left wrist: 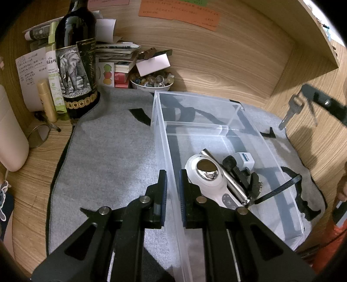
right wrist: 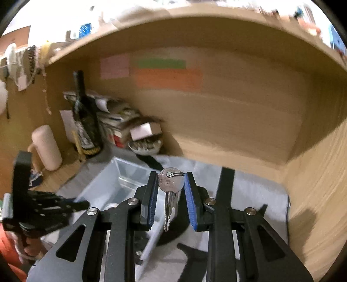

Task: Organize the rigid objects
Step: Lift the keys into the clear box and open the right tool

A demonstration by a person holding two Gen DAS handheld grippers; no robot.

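Note:
A clear plastic bin stands on the grey mat. My left gripper is shut on the bin's near left wall. In the bin lie a white device with a chrome disc, a silver clipper, a black clip with a strap and a small white cube. My right gripper is shut on a bunch of keys, which hangs between its blue pads in the air. In the left wrist view the keys dangle to the right of the bin, beyond its far corner.
A dark wine bottle, a gold tube, stacked books and a bowl of stones crowd the back left corner. Wooden walls close the back and right; a shelf runs overhead. A pale cylinder lies at left.

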